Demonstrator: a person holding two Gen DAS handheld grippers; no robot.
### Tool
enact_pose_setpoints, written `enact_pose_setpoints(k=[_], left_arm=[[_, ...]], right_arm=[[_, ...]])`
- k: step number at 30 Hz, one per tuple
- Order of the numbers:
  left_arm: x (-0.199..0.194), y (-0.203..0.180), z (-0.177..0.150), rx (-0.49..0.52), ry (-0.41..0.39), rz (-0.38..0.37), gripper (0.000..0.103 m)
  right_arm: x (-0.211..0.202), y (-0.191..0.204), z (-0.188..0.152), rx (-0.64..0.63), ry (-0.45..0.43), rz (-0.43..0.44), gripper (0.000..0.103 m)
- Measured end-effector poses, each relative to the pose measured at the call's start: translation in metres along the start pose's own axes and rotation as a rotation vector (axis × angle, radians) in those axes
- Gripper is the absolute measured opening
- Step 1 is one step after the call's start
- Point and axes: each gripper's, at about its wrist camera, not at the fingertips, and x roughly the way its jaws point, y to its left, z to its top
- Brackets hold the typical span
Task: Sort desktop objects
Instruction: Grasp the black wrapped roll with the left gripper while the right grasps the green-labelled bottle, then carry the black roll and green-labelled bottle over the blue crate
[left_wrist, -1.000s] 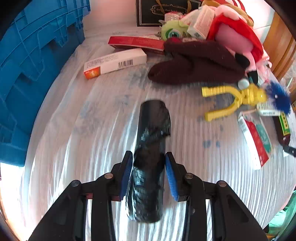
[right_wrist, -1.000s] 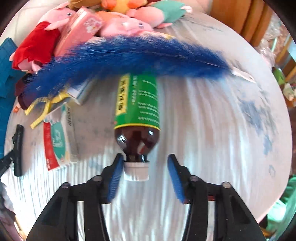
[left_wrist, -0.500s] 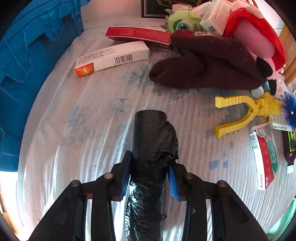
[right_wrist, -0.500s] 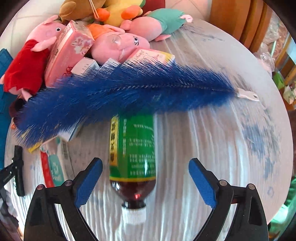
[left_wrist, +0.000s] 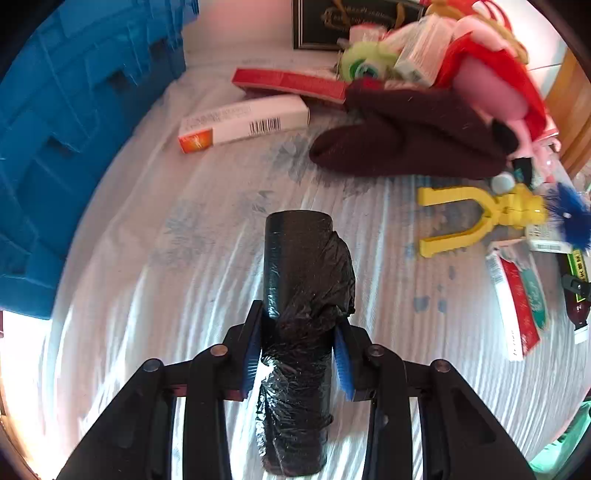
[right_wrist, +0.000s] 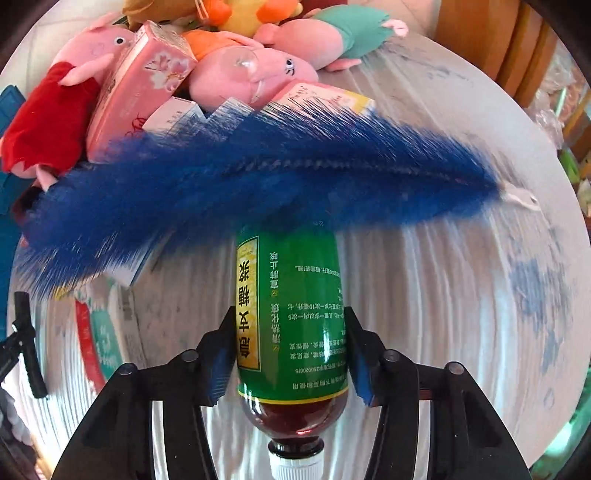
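Now gripping on both sides

Left tool clenched on black bag roll, lying on white cloth-covered surface. Right tool just closed, pads pressing green-labelled brown bottle, cap nearest camera, far end tucked under blue feather

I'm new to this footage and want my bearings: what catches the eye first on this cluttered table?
In the right wrist view, a long fluffy blue duster sweeps across the table, lying over the far end of a green-labelled syrup bottle that the right gripper, its jaws just closing, now clamps. In the left wrist view, the left gripper squeezes a black bin-bag roll, with a big blue crate at the left.
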Motion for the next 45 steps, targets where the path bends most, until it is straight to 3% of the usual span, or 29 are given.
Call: enact_pose_setpoints(k=[8,17,25,36,45], left_arm=[[-0.059,0.009,-0.019,0.059,-0.111,-0.04,0.034],[-0.122,0.022,-0.022,0.141,-0.27,-0.085,0.034],[-0.181,0.032,-0.008,0.131,-0.433,-0.075,0.034],[-0.247,0.029,0.03,0.072,-0.576,0.021,0.034],[-0.287,0.074,0.053,0.018,-0.69,0.027,0.034]], right_arm=[[-0.05,0.01,-0.051,0.03,-0.048,0.024,0.051],[-0.132,0.056,-0.069,0.014,-0.247,0.038,0.051],[-0.186,0.118,-0.064,-0.093,-0.378,0.096,0.051],[-0.235,0.195,-0.015,-0.29,-0.53,0.246,0.051],[-0.272,0.281,0.006,-0.393,-0.621,0.302,0.051]])
